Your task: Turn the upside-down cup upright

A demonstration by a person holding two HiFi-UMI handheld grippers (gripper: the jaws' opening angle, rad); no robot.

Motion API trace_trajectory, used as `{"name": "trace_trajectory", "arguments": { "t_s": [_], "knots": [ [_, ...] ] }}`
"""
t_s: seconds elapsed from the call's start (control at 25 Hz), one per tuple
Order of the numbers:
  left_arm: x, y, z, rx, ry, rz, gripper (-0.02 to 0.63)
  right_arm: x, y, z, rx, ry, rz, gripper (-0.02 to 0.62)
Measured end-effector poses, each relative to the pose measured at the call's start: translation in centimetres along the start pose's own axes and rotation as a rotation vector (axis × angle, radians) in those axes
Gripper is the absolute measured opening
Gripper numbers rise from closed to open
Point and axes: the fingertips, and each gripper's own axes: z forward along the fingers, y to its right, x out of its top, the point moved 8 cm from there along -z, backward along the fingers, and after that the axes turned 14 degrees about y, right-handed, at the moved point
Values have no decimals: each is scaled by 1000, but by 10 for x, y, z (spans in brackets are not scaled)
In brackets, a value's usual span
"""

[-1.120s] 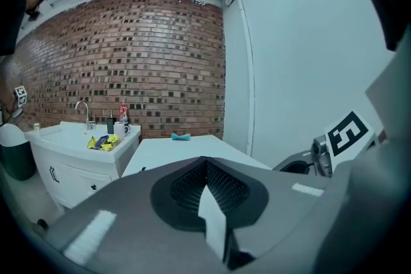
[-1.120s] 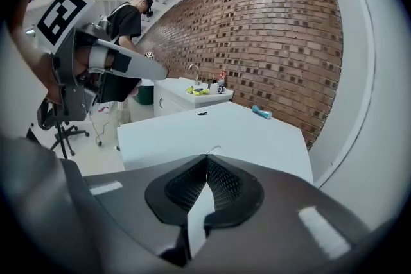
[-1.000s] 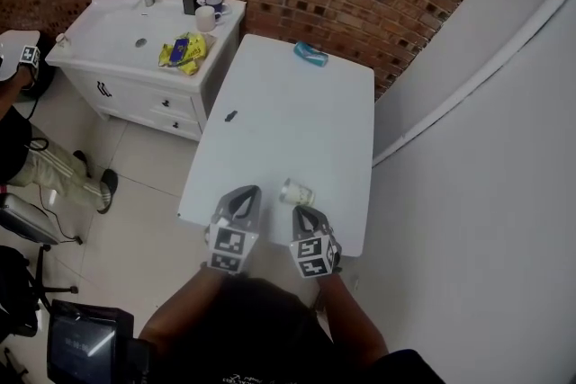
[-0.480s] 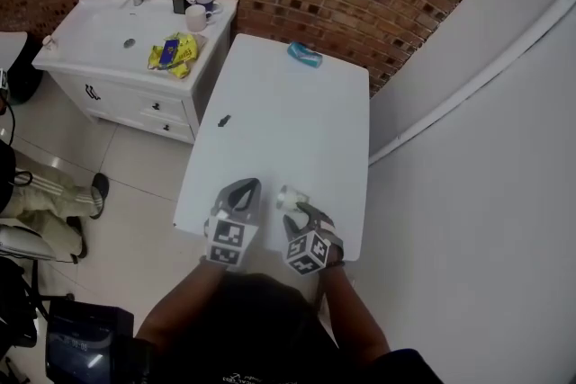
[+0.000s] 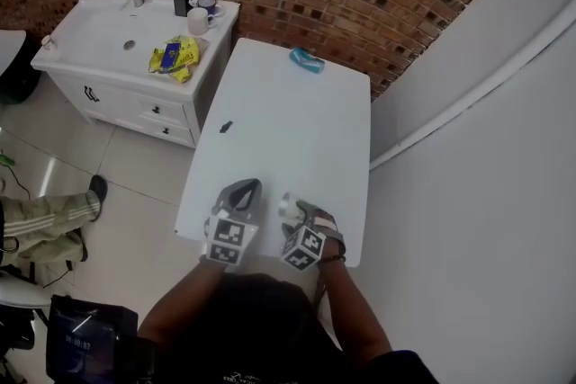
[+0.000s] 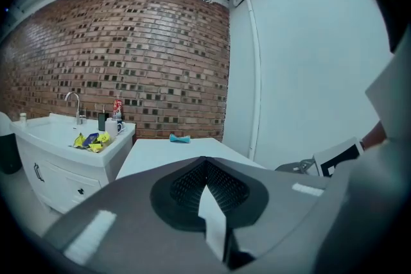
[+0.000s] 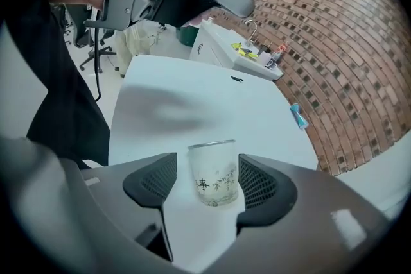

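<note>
A small clear glass cup (image 7: 214, 171) with dark print stands rim up on the white table (image 5: 288, 121), near its front edge. It shows in the head view too, as the cup (image 5: 289, 206). My right gripper (image 7: 207, 181) points steeply down with one jaw on each side of the cup. Its jaws have just been opening and the pads (image 7: 260, 183) stand clear of the glass. In the head view the right gripper (image 5: 299, 211) sits just behind the cup. My left gripper (image 5: 241, 192) hovers to the left of it, shut and empty, and the left gripper (image 6: 209, 186) points along the table.
At the table's far end lies a blue object (image 5: 307, 58), and a small dark item (image 5: 226, 127) lies near its left edge. A white sink cabinet (image 5: 99, 76) with yellow packets (image 5: 175, 56) and a mug (image 5: 198, 19) stands at the left. A person's leg (image 5: 45, 220) is on the floor.
The right gripper rolled and sank, bringing the cup from lying sideways in its grip to standing upright on the table. Its jaws then opened off the cup. The left gripper shifted slightly.
</note>
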Motion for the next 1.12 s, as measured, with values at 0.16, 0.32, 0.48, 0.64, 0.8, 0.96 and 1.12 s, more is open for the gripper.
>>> {"name": "trace_trajectory", "arguments": {
  "t_s": [0.16,0.32,0.48,0.64,0.8,0.96,1.12],
  "knots": [
    [0,-6,3,0,-7,-12,-6,3,3,6,20,-35,-38,322],
    [-4,-13,6,9,-34,-50,-6,4,8,10,42,-80,-68,322],
    [-8,-18,9,11,-35,-55,-6,1,10,17,67,-106,-73,322],
    [-8,-16,13,2,-36,-51,-6,0,9,21,78,-127,-77,322],
    [-7,-15,18,-2,-41,-51,-6,1,9,24,82,-150,-96,314],
    [-9,-16,17,-3,-42,-44,-6,-3,5,24,81,-135,-125,285],
    [-9,-17,20,1,-48,-42,-6,-4,7,22,75,-126,-134,284]
  ]
}}
